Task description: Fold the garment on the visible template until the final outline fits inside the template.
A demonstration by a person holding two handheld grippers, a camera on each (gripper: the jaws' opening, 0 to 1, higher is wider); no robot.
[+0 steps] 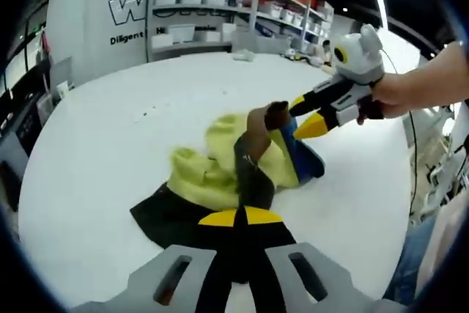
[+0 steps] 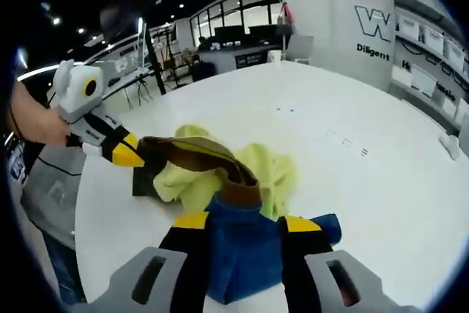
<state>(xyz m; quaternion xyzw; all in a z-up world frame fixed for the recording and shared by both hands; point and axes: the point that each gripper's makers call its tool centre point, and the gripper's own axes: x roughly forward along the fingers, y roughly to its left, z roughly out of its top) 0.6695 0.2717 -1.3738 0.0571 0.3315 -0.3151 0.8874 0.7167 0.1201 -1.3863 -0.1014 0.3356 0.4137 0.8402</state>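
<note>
Left gripper (image 1: 238, 218), grey body with black jaws tipped in yellow: jaws drawn narrow and pinched on the brown band edge of the garment; seen from the right gripper view (image 2: 133, 153) it is held by a person's hand (image 2: 33, 124), its yellow tips buried in the same brown band. Right gripper (image 2: 238, 226), same make: jaws set apart, with the blue part of the garment lying between them; whether the cloth is truly clamped cannot be told from that view, but in the left gripper view (image 1: 304, 116) its yellow tips meet the brown band where it rises from the heap, a hand (image 1: 399, 93) behind it. Crumpled garment of pale yellow, blue and brown fabric (image 1: 227, 159) (image 2: 234, 174): bunched in a loose heap, the brown band stretched above it between the two grippers, the blue part on the side nearest the right gripper. Black flat sheet (image 1: 165, 218): lying under the garment's edge nearest the left gripper, partly covered by the yellow cloth. White round table (image 1: 110, 130) (image 2: 352, 144): carries the garment and the sheet. Metal shelving with white bins (image 1: 190, 5): well beyond the garment, against a grey wall with lettering (image 1: 124, 20).
</note>
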